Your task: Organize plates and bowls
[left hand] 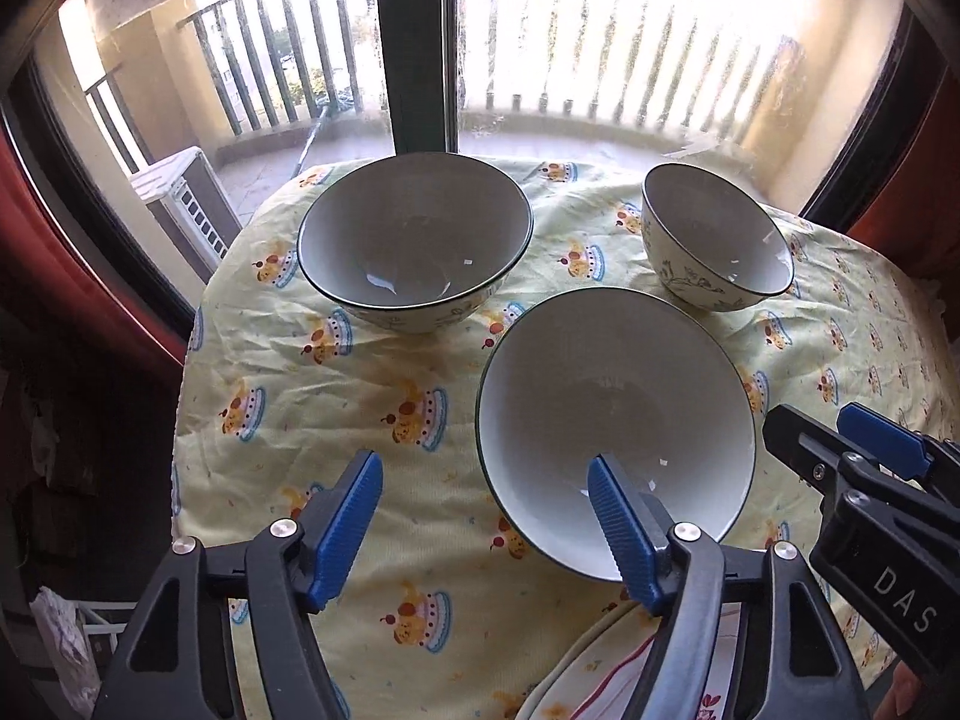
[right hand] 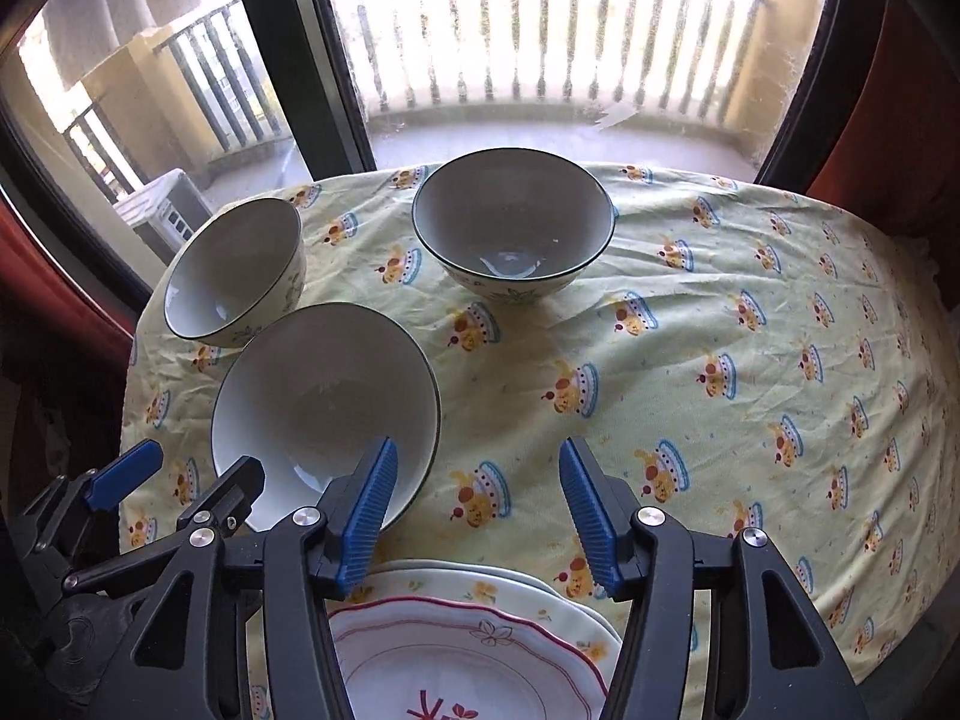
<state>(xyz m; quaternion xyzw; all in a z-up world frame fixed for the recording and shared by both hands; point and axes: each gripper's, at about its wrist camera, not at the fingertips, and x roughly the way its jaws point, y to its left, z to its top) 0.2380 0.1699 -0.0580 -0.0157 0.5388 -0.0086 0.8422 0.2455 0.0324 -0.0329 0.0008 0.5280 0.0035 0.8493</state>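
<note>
Plates [right hand: 480, 630]: stacked at the near table edge, red-trimmed one on top, directly under the right gripper [right hand: 477, 510]. This part looks done.

Bowls: three, all loose on the yellow printed cloth [right hand: 720, 330]. Near bowl [left hand: 612, 420] sits just beyond the stack; large bowl [left hand: 414, 240] and small bowl [left hand: 717, 240] stand further back toward the window [left hand: 600, 48], well apart. Nesting judged still to do.

Left gripper [left hand: 486, 516]: released, nothing between the pads, tilted steeply down, one finger over the near bowl's rim. Right gripper: released, empty, same downward tilt.
</note>
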